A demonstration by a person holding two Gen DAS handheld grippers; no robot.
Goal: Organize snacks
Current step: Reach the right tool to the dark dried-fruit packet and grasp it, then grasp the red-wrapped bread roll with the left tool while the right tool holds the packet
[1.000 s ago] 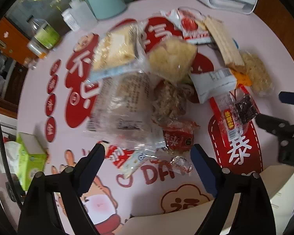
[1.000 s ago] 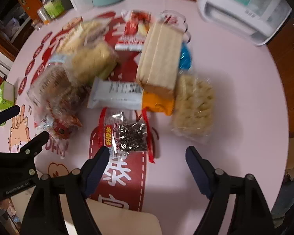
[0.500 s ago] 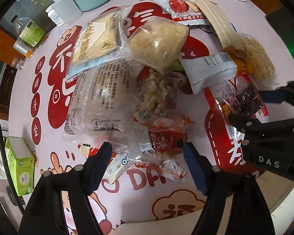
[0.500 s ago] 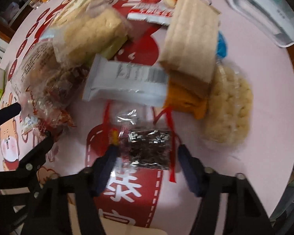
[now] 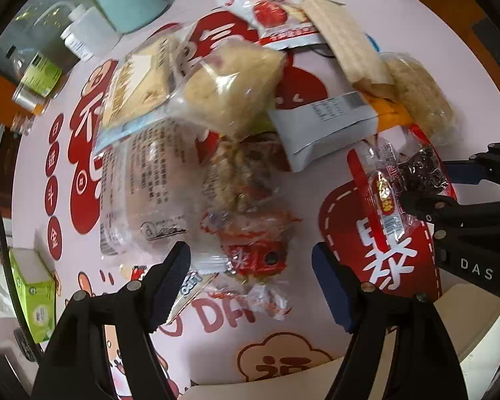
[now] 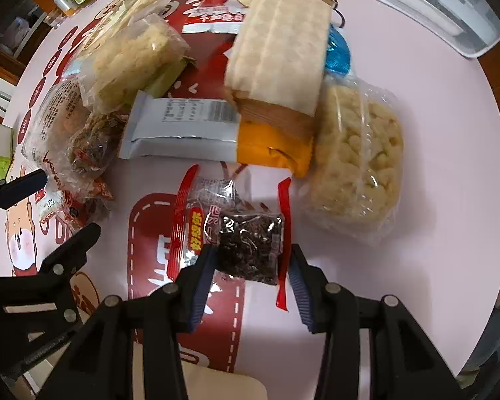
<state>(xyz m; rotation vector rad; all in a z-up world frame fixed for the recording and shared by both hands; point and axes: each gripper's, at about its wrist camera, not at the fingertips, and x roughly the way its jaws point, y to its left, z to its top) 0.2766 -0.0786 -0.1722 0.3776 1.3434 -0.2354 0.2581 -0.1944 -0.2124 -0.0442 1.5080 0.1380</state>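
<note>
A heap of wrapped snacks lies on the pink printed table (image 6: 416,106). My right gripper (image 6: 252,253) points straight down over a clear packet of dark seaweed-like snack with red edges (image 6: 250,233). Its jaws are closing, with the packet's dark block between them and the pads close against its sides. The left wrist view shows that packet (image 5: 420,170) at the right, between the right gripper's fingers (image 5: 413,201). My left gripper (image 5: 250,255) stands open over a crumpled red-and-clear wrapped snack (image 5: 250,233). Its left finger overlaps a small white packet (image 5: 196,280).
The heap holds a wafer pack (image 6: 276,43), a round puffed rice cake (image 6: 356,160), a white-and-orange bar (image 6: 183,126), a rice cracker block (image 5: 230,90) and a large clear bread bag (image 5: 143,180). A white appliance (image 6: 433,6) stands far right, a green box (image 5: 33,293) at the left edge.
My right gripper came down over the dark packet and its jaws narrowed around it. My left gripper moved in closer over the red snack, and its jaws narrowed somewhat.
</note>
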